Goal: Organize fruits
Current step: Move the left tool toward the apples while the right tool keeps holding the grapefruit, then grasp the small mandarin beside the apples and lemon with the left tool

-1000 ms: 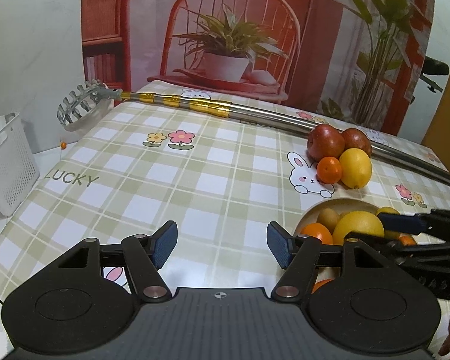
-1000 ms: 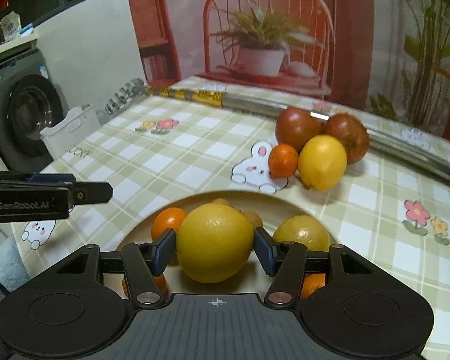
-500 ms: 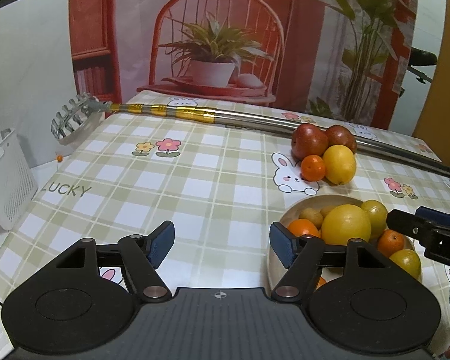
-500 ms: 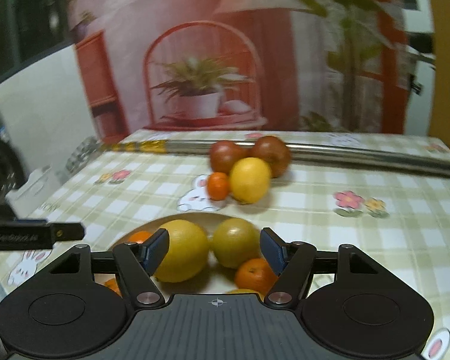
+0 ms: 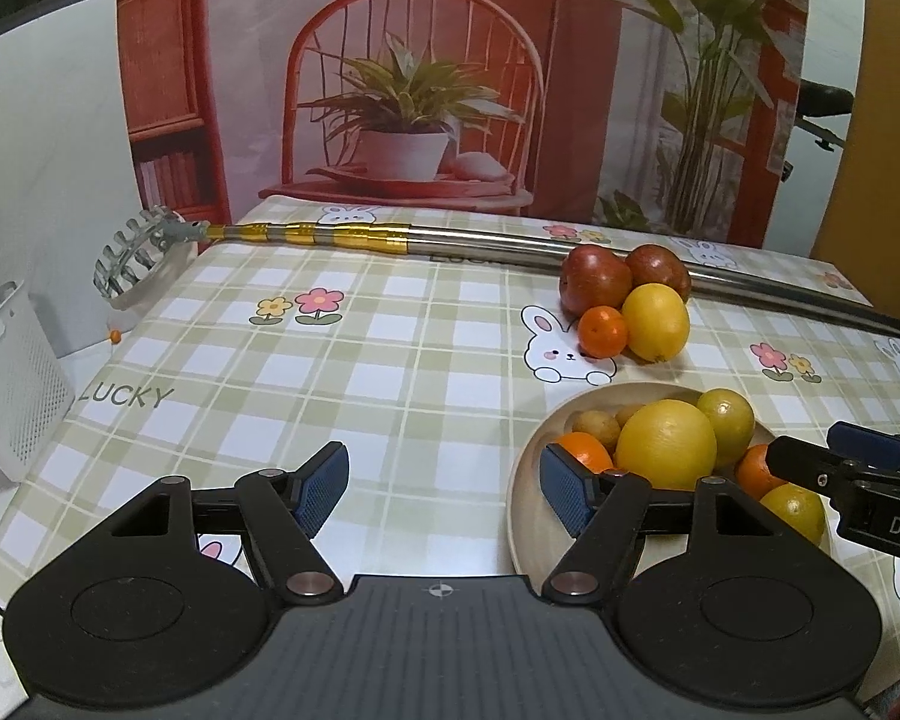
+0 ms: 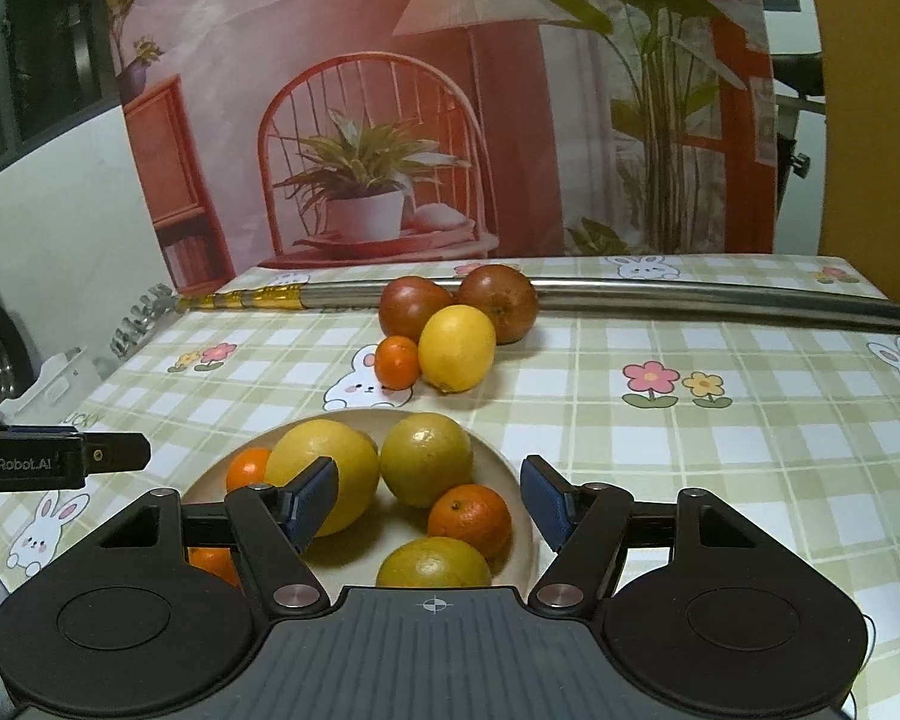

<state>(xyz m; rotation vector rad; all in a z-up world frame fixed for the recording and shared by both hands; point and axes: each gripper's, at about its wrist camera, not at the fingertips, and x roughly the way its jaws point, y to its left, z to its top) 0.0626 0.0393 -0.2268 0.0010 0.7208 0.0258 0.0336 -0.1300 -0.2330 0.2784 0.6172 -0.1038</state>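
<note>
A beige plate (image 6: 510, 468) holds several citrus fruits, among them a large yellow grapefruit (image 6: 324, 474) and a yellow-green orange (image 6: 426, 459). Four fruits sit on the cloth behind it: two red apples (image 6: 411, 306), a lemon (image 6: 456, 348) and a small mandarin (image 6: 396, 362). My right gripper (image 6: 429, 501) is open and empty above the plate's near side. My left gripper (image 5: 444, 489) is open and empty over the cloth left of the plate (image 5: 525, 480). The grapefruit (image 5: 666, 444) and the loose lemon (image 5: 654, 321) also show in the left wrist view.
A long metal pole (image 5: 510, 243) with a rake-like head (image 5: 132, 252) lies across the back of the table. A white perforated basket (image 5: 12, 378) stands off the left edge. The checked tablecloth (image 5: 330, 372) stretches left of the plate.
My right gripper has let go of the grapefruit onto the plate, opened, and drawn back and up. My left gripper has pulled back slightly, still open.
</note>
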